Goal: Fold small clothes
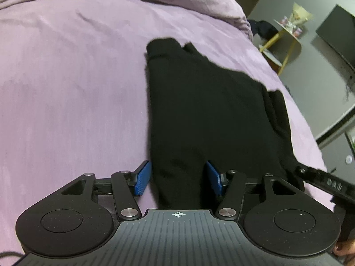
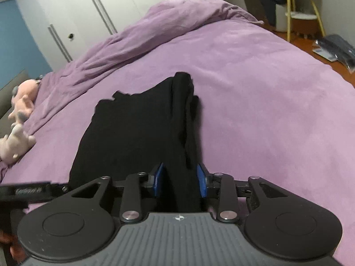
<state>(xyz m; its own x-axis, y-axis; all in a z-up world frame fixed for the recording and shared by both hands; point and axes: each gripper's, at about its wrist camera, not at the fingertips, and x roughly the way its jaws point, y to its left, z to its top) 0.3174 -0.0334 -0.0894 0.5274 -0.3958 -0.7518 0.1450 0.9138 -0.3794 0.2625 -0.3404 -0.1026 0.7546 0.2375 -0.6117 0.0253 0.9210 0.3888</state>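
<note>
A black garment (image 1: 199, 102) lies on the purple bed cover (image 1: 77, 88), folded lengthways into a long strip. Its near left edge runs between the blue pads of my left gripper (image 1: 178, 177), which stand well apart and open. In the right wrist view the same garment (image 2: 137, 133) shows a thicker rolled fold along its right side. That fold passes between the pads of my right gripper (image 2: 180, 180), whose jaws stand narrower but loose around the cloth. Both grippers sit at the garment's near end, side by side.
A bunched purple duvet (image 2: 177, 22) lies at the far end of the bed. Pale plush toys (image 2: 20, 115) sit at the left edge. A yellow-legged side table (image 1: 286, 42) stands beyond the bed's right side, and dark bags lie on the floor (image 2: 337, 48).
</note>
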